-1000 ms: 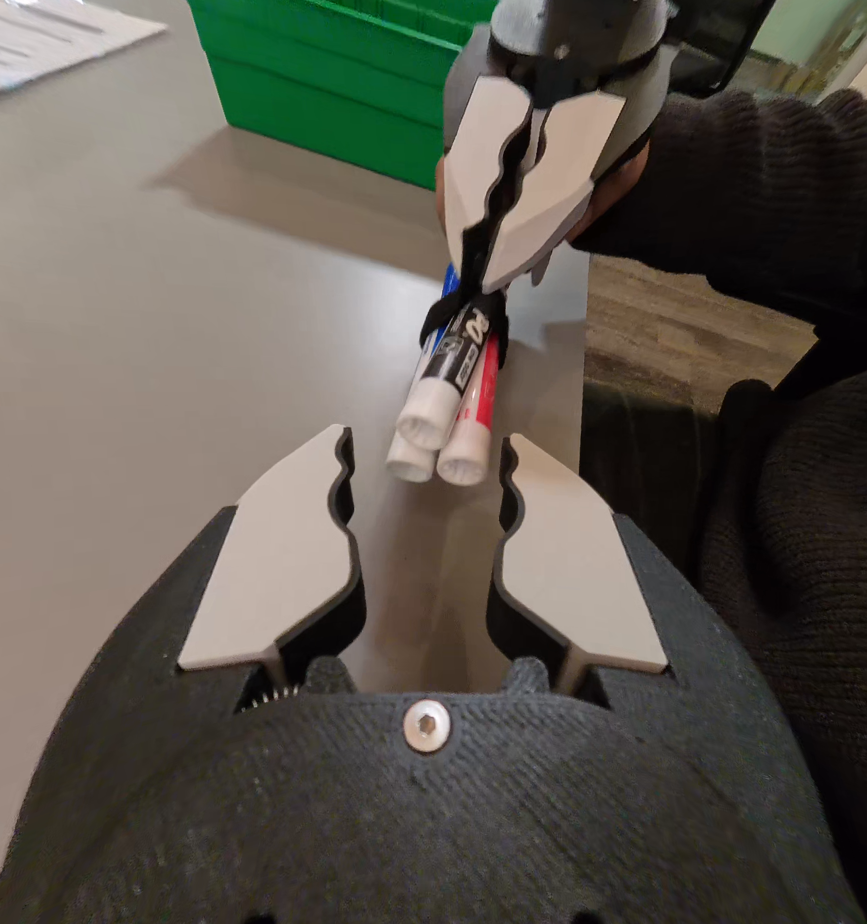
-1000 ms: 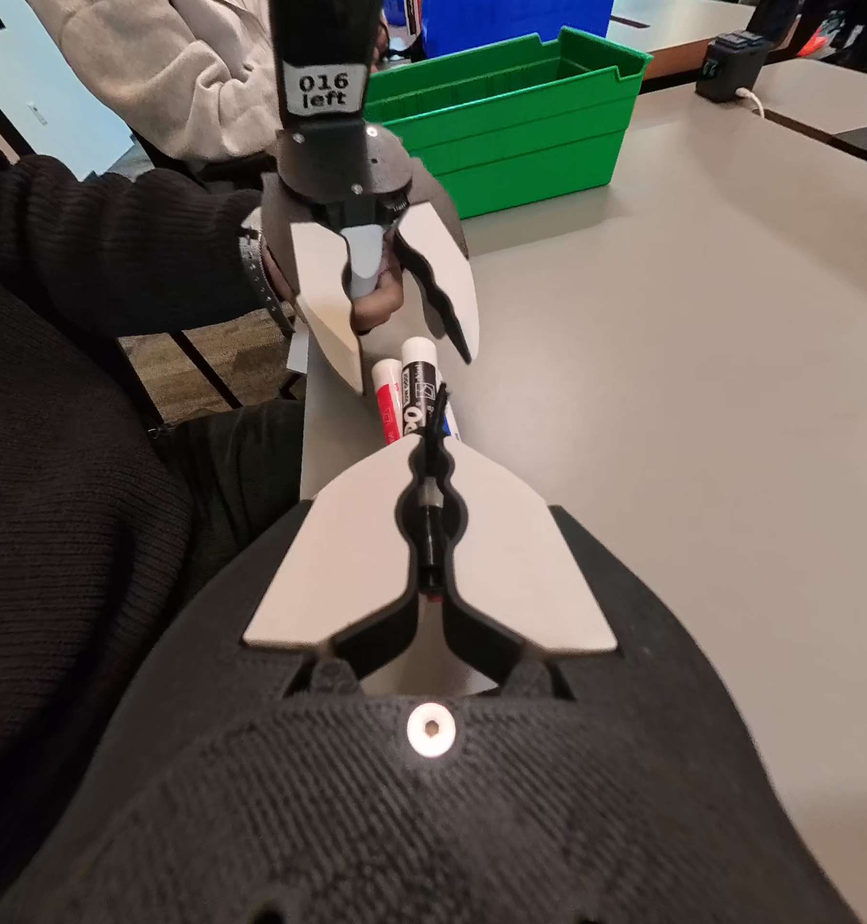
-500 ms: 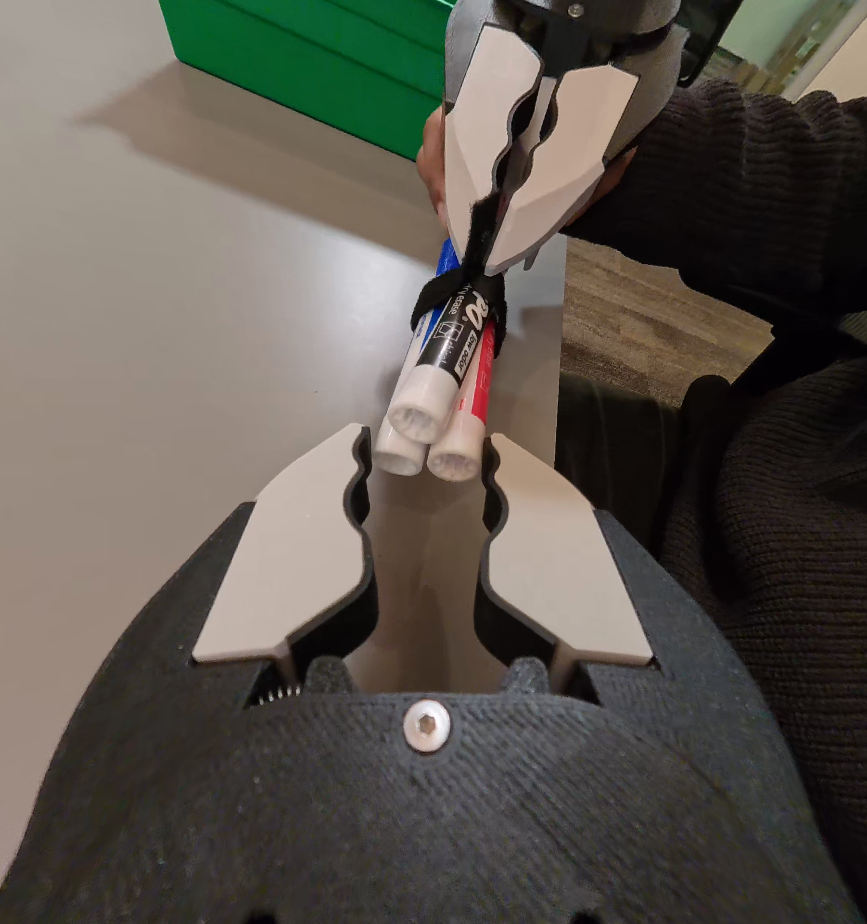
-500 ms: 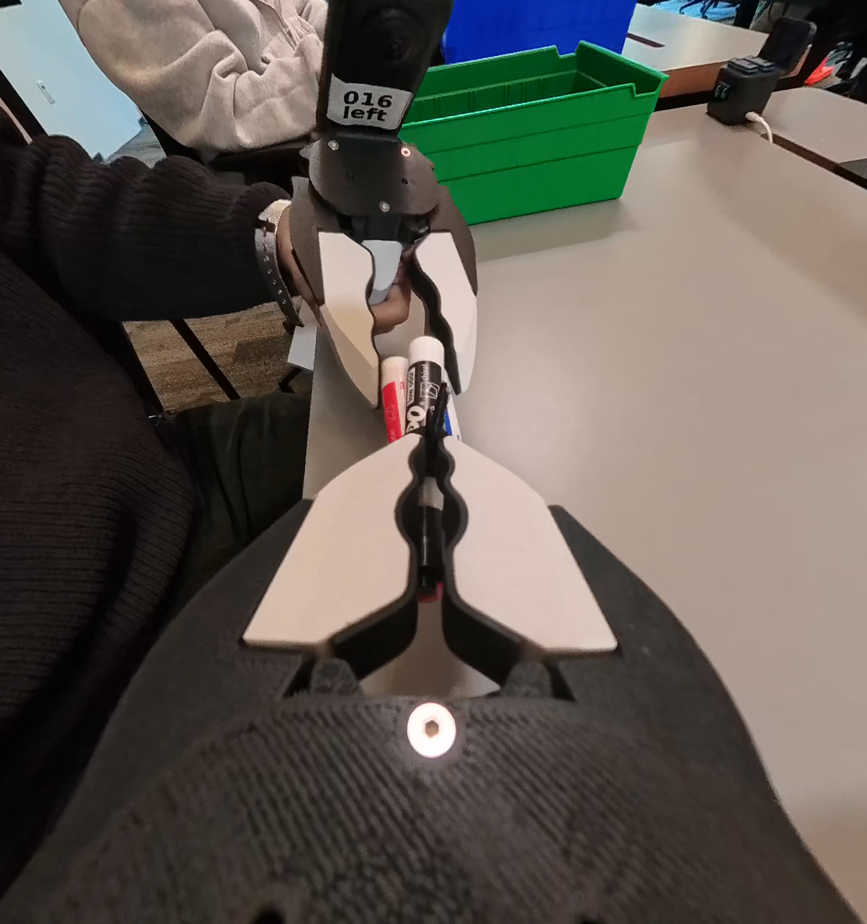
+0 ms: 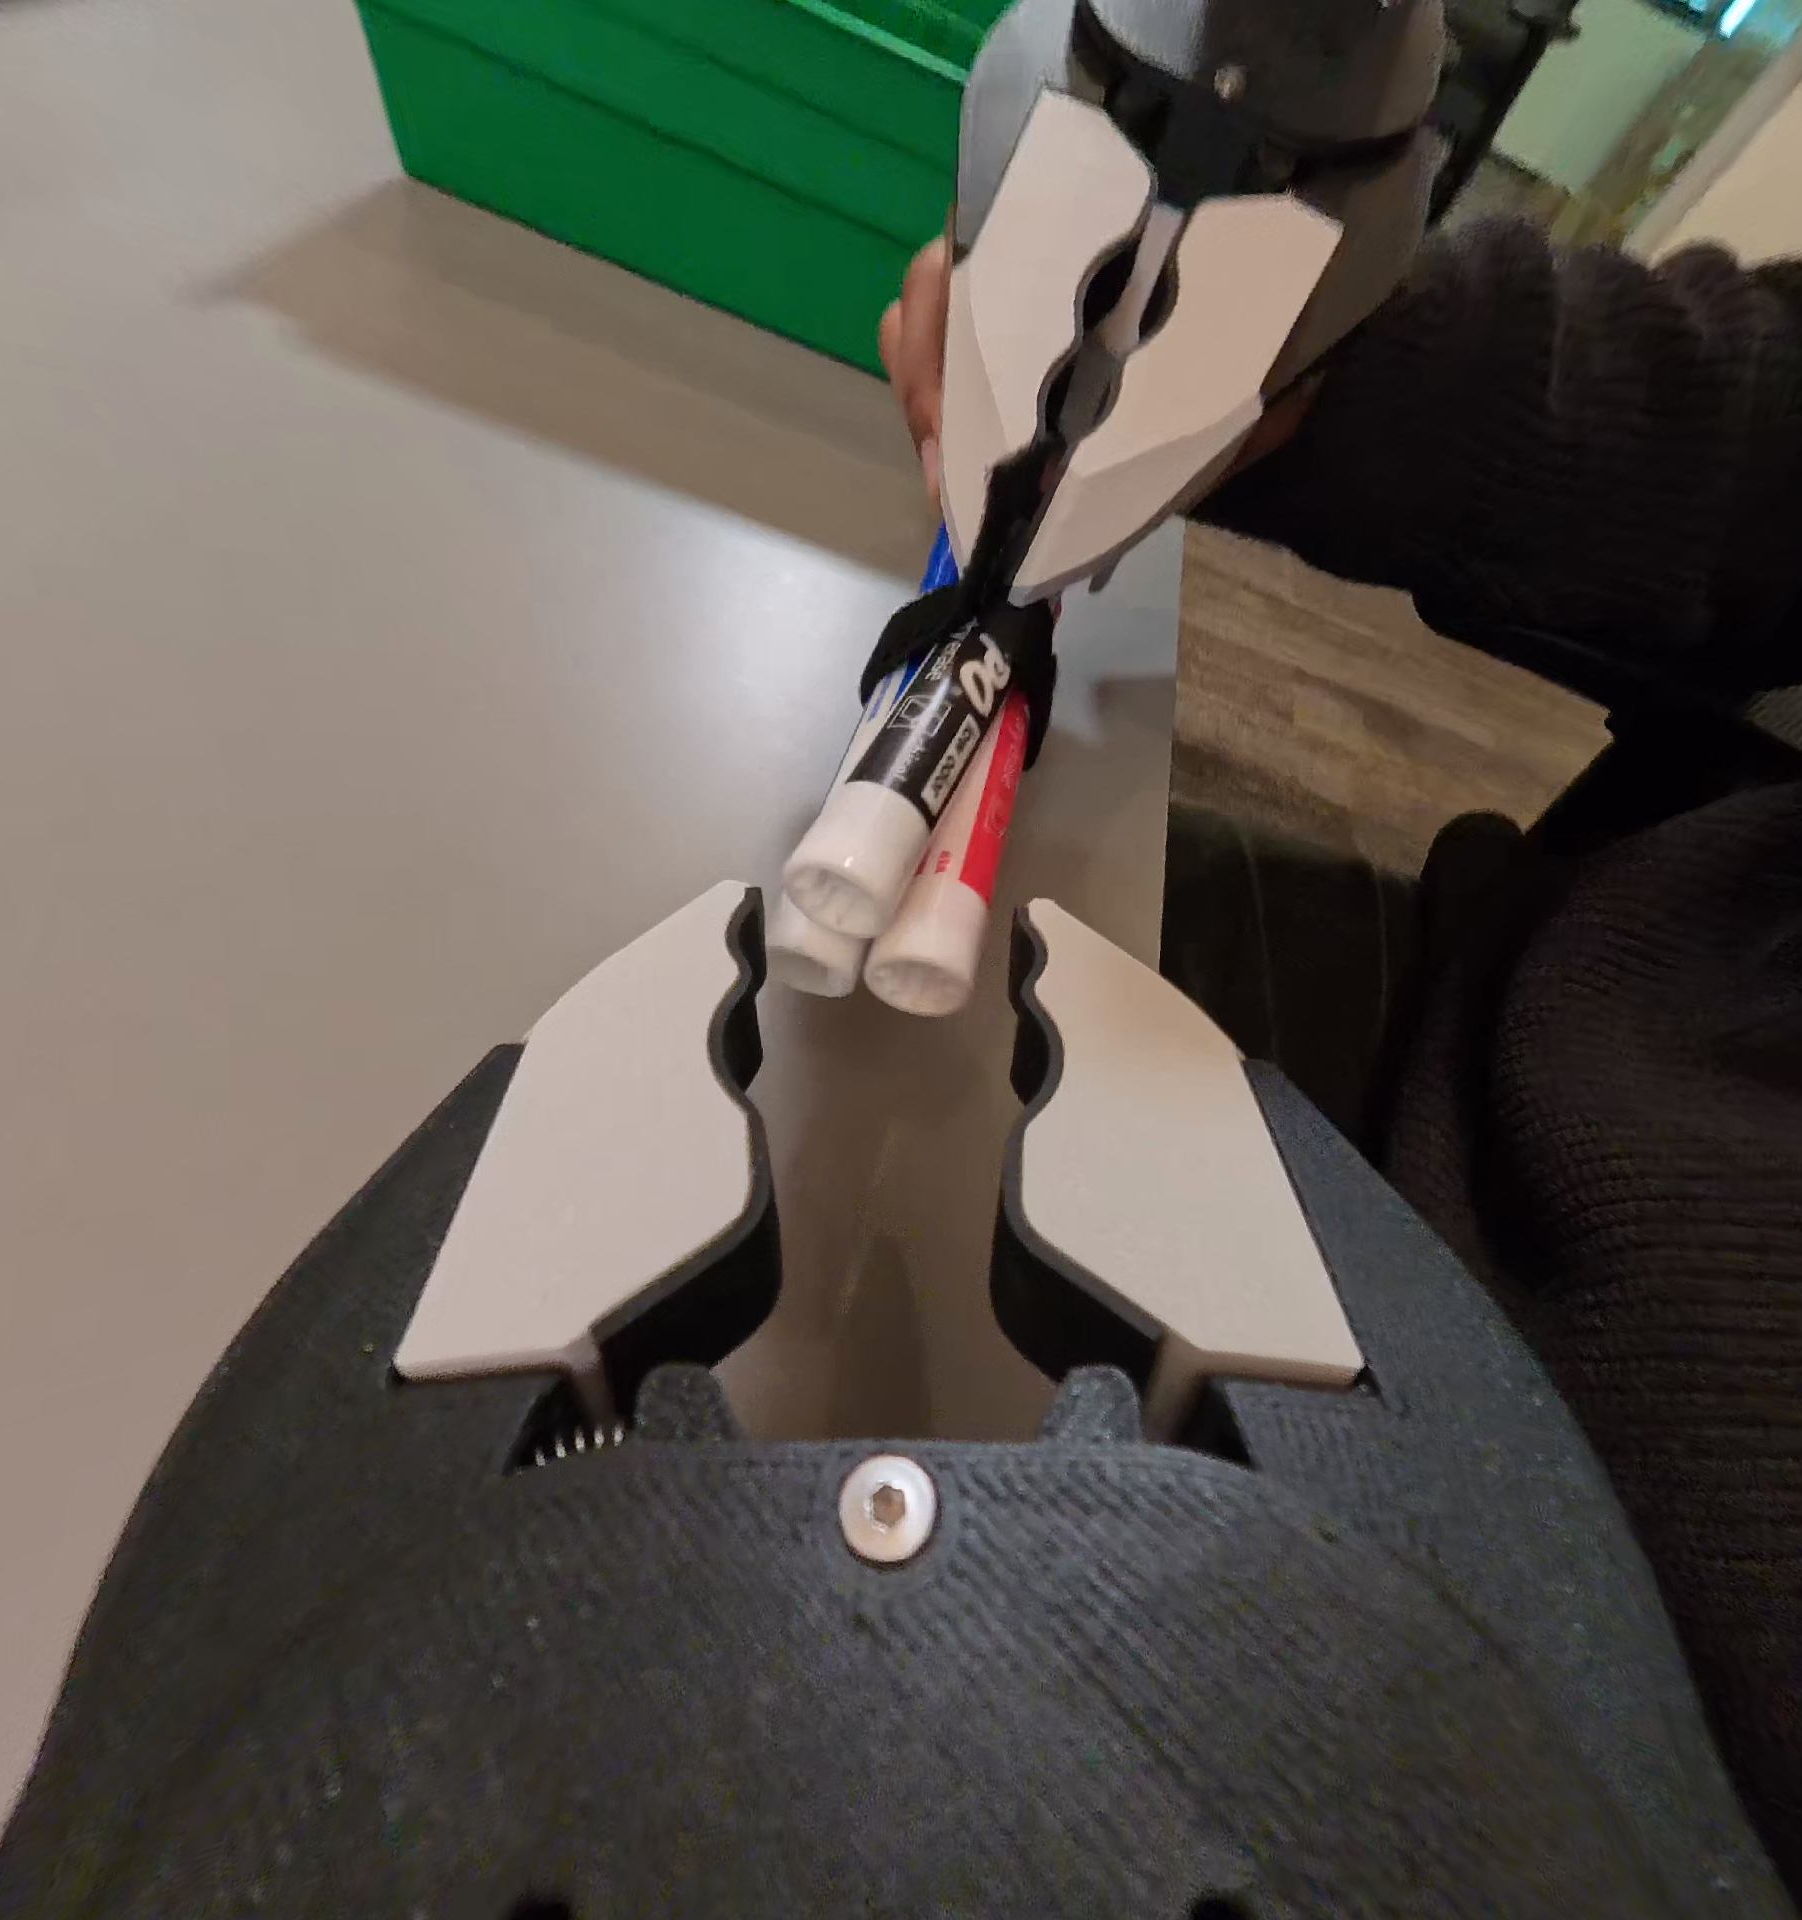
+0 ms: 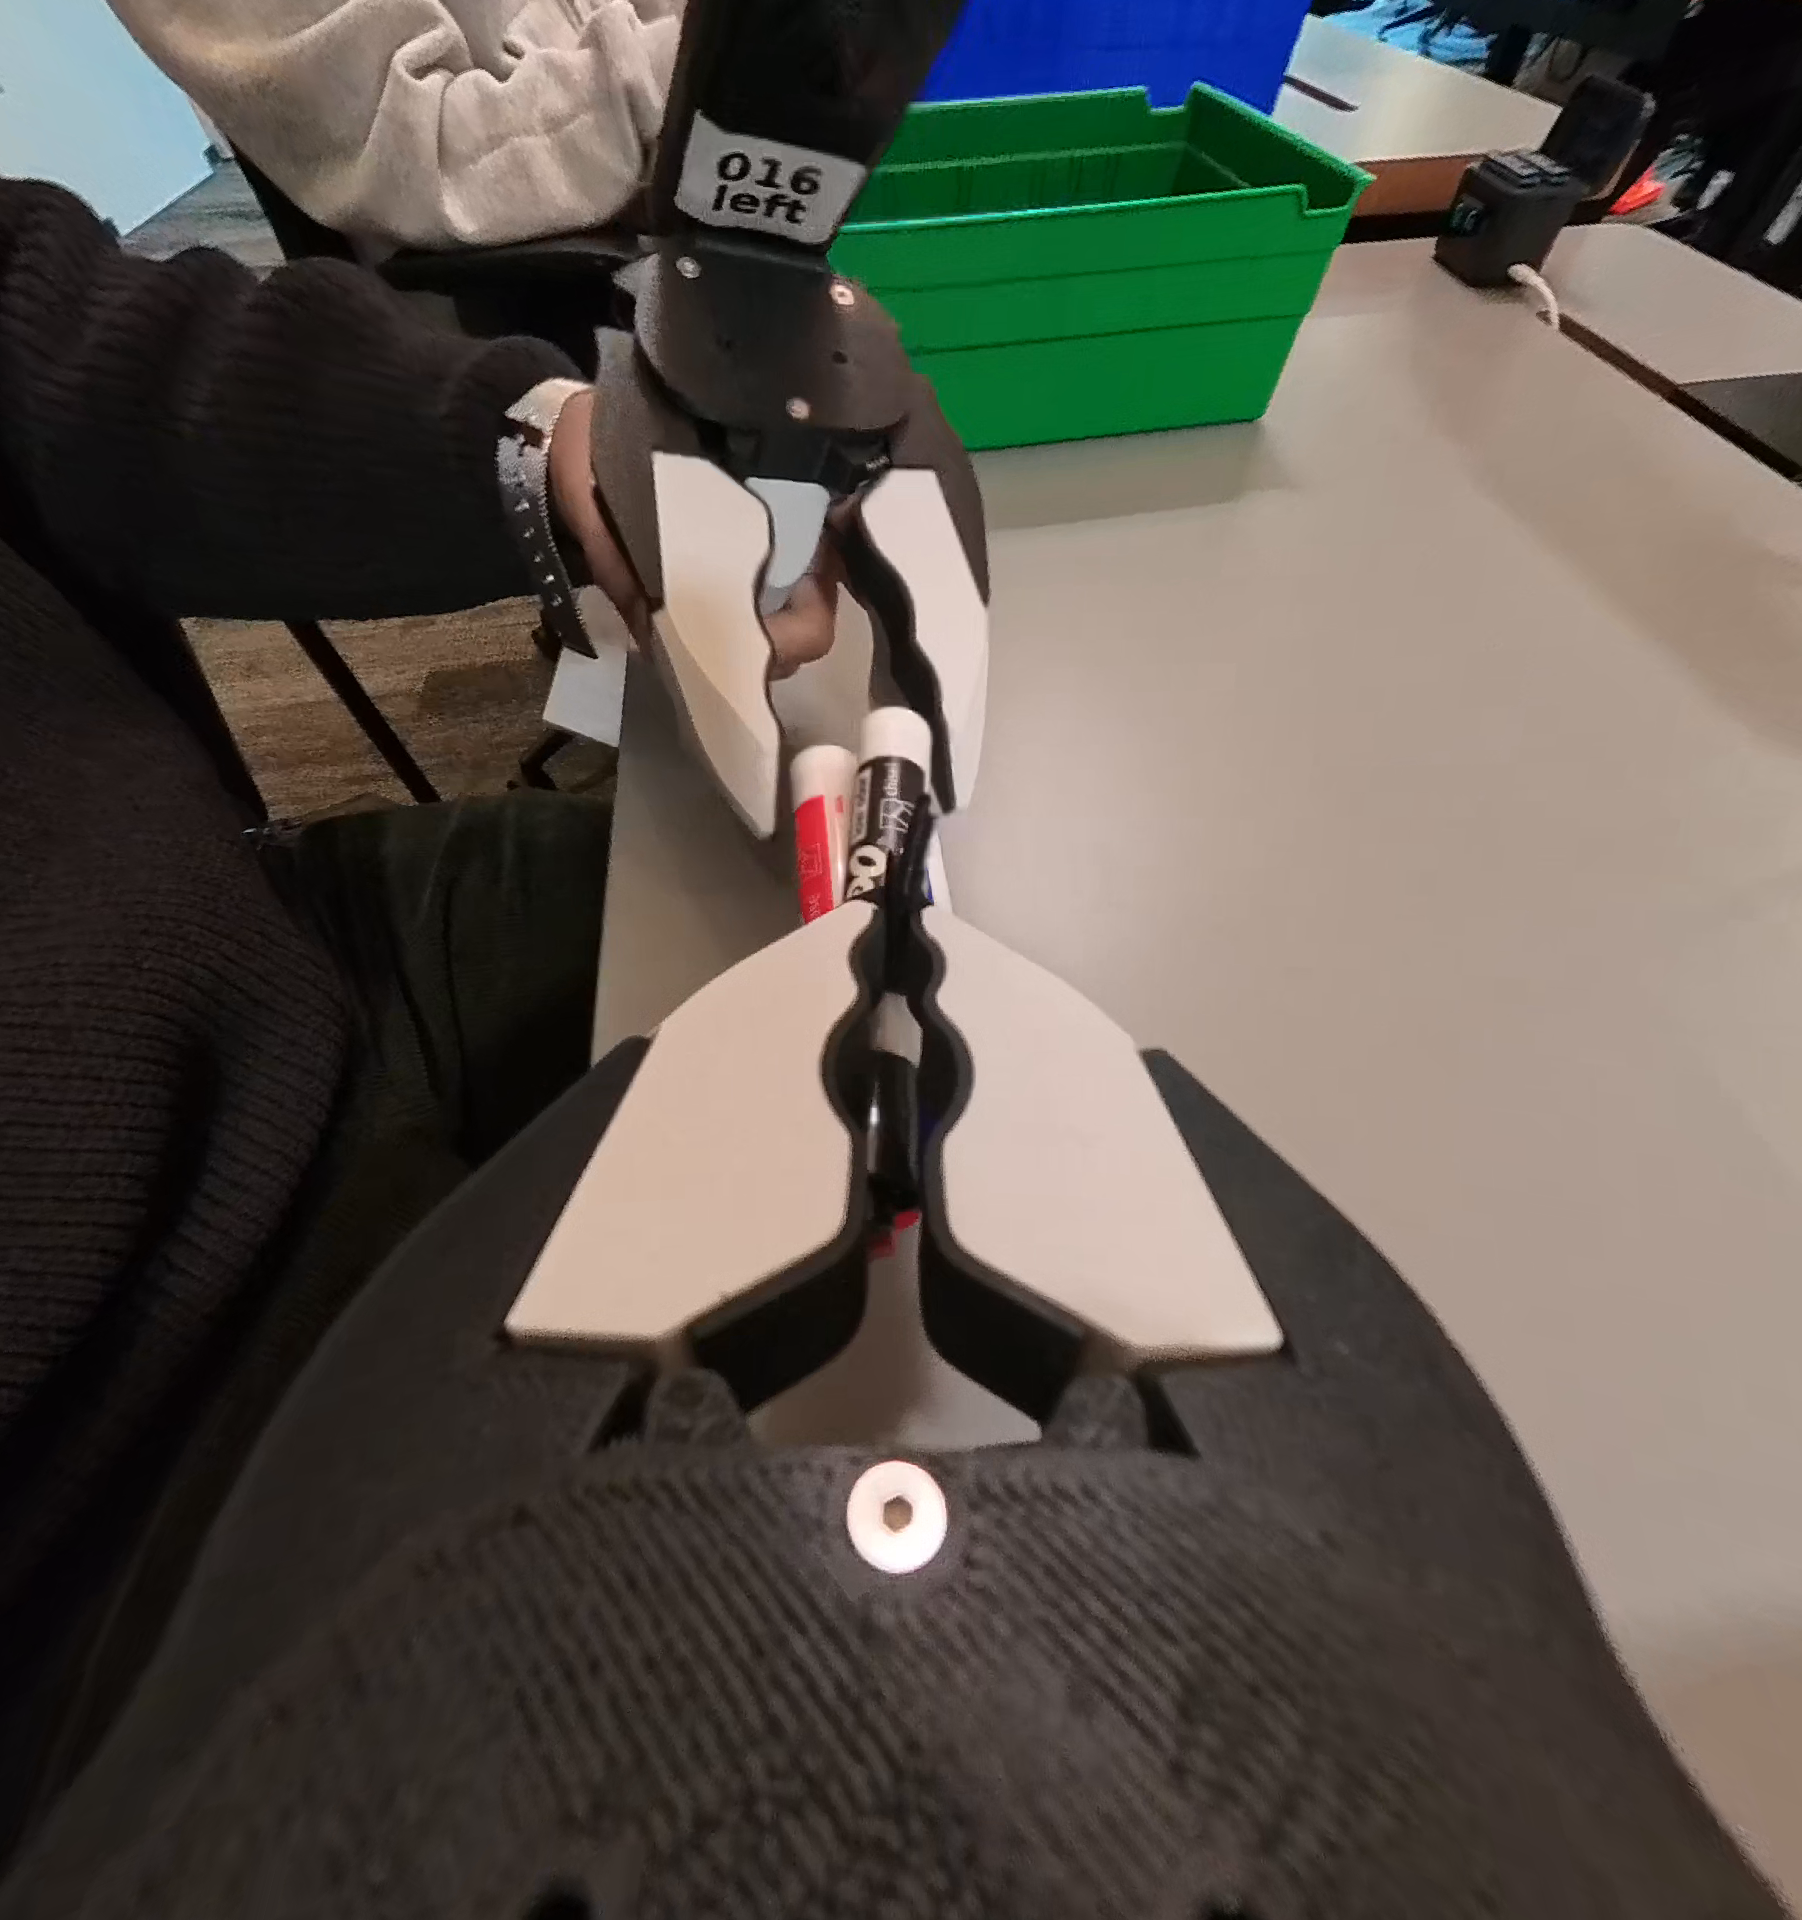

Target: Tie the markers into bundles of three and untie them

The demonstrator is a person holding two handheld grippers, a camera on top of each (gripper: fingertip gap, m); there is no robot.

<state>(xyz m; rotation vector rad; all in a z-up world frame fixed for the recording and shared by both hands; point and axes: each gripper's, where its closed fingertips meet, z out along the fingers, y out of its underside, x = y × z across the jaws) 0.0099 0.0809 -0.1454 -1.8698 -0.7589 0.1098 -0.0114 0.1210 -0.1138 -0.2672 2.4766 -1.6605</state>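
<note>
The bundle of three dry-erase markers [image 5: 902, 831] hangs in the air just above the grey table [image 5: 305, 727], near its front edge. You can see one marker with a black label on top, one with a red label [image 5: 964, 862] beside it and a blue one mostly hidden underneath. A black strap [image 5: 964, 634] is wrapped around all three about mid-length.

Your right gripper [image 5: 1011, 566] is closed tight on the loose tail of that black strap, so the bundle dangles from the strap with the white ends pointing toward your other tool. In the right wrist view the strap runs up through the closed jaws of that gripper [image 6: 902, 914], and the marker caps show through the gap behind them.

Your left gripper [image 5: 886, 935] has its fingers spread apart, holding nothing. The white marker ends sit right at its tips, between the two fingers; the left finger [image 5: 616, 1122] looks close to the lowest marker, but contact cannot be made out. From the right wrist view, the same gripper [image 6: 855, 800] straddles the far ends of the markers.

Behind the bundle a green plastic bin [image 6: 1094, 281] stands on the table, well apart from the markers. Your dark knitted sleeve [image 5: 1562, 468] fills the right side of the left wrist view.
</note>
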